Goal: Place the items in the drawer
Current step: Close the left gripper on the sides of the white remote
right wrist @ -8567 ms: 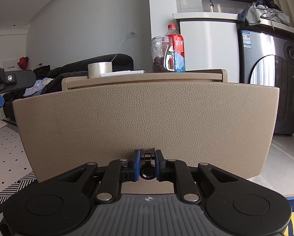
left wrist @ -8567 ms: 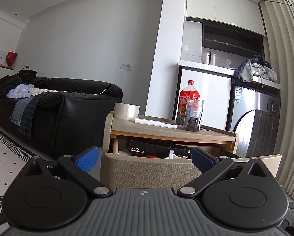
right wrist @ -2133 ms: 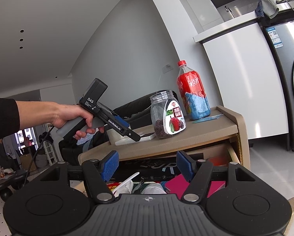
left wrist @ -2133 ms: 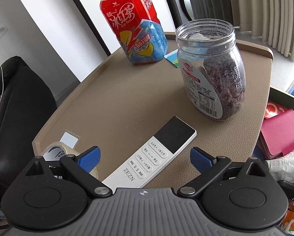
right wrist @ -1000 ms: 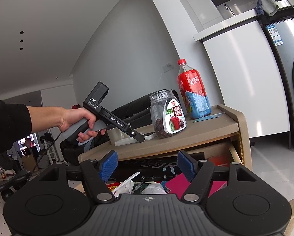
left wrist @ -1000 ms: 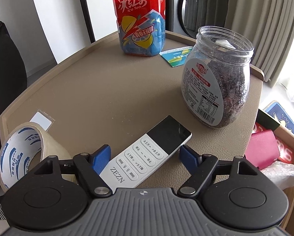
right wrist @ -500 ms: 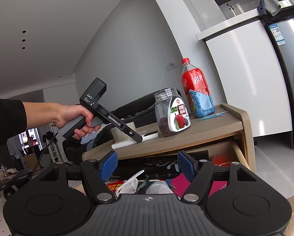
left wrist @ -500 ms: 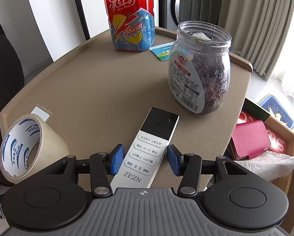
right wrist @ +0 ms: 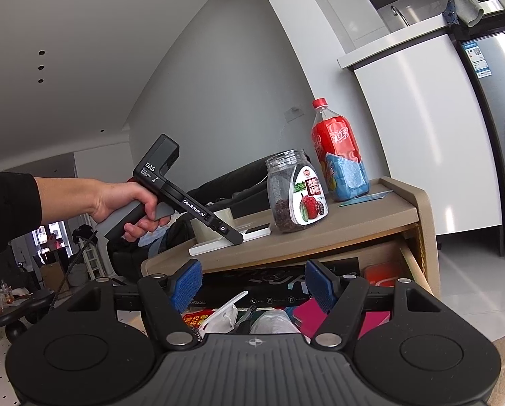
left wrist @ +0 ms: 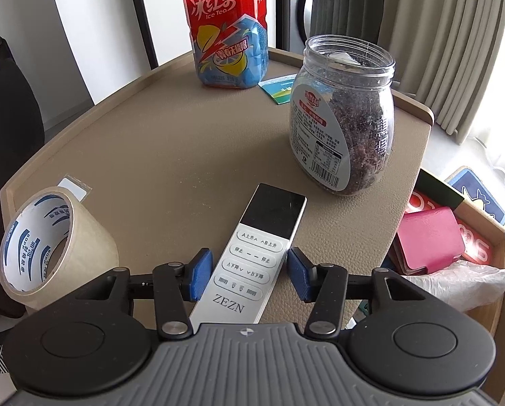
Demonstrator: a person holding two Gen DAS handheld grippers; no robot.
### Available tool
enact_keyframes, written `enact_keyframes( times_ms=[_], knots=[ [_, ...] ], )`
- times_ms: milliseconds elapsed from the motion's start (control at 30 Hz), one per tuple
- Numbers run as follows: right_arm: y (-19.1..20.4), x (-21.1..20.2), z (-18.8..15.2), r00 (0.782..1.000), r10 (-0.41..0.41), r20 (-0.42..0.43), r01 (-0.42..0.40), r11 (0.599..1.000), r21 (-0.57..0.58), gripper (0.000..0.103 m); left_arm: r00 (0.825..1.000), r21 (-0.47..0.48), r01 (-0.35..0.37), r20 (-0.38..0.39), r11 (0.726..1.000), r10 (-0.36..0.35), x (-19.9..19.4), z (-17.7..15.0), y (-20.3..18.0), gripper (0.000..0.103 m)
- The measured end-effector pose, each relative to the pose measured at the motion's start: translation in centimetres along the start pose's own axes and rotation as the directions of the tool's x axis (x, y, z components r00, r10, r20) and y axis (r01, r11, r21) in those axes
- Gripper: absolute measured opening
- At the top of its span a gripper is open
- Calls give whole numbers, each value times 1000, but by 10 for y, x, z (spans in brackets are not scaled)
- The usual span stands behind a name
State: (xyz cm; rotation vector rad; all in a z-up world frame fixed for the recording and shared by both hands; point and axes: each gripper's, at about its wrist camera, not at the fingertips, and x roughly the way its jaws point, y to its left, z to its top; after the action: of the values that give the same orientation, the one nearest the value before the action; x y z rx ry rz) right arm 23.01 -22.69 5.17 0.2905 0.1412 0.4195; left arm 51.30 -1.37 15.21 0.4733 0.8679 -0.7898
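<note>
A white ZEZN remote (left wrist: 262, 237) lies on the tan side table (left wrist: 168, 142) near its front edge. My left gripper (left wrist: 249, 279) is shut on the remote's near end, one blue pad against each long side. The right wrist view shows a person's hand holding that gripper (right wrist: 234, 237) down on the remote (right wrist: 252, 231). Below the tabletop the drawer (right wrist: 418, 260) stands pulled out. My right gripper (right wrist: 252, 287) hangs open above the drawer with nothing between its pads.
A roll of tape (left wrist: 49, 247) sits left of the remote, a jar of dried fruit (left wrist: 340, 125) right of it, and an ice tea bottle (left wrist: 225, 27) and a card (left wrist: 279, 88) behind. The drawer holds a pink wallet (left wrist: 428, 237), a plastic bag (left wrist: 455, 280) and boxes.
The drawer has been pulled open and the right gripper has let go of its handle. The left gripper came over the table, lined up with the remote and closed on it.
</note>
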Motion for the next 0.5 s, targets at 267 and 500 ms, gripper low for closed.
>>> enact_keyframes(
  times_ms=[267,500],
  knots=[
    [3,-2,-1,1000,6,3,-6,1000,-5,71,997,19,-71,11,997,71,-3,-1,-15,49],
    [6,-8,2,1000,15,21,-15,1000,-8,71,992,26,-122,39,992,121,-7,-7,-30,45]
  ],
)
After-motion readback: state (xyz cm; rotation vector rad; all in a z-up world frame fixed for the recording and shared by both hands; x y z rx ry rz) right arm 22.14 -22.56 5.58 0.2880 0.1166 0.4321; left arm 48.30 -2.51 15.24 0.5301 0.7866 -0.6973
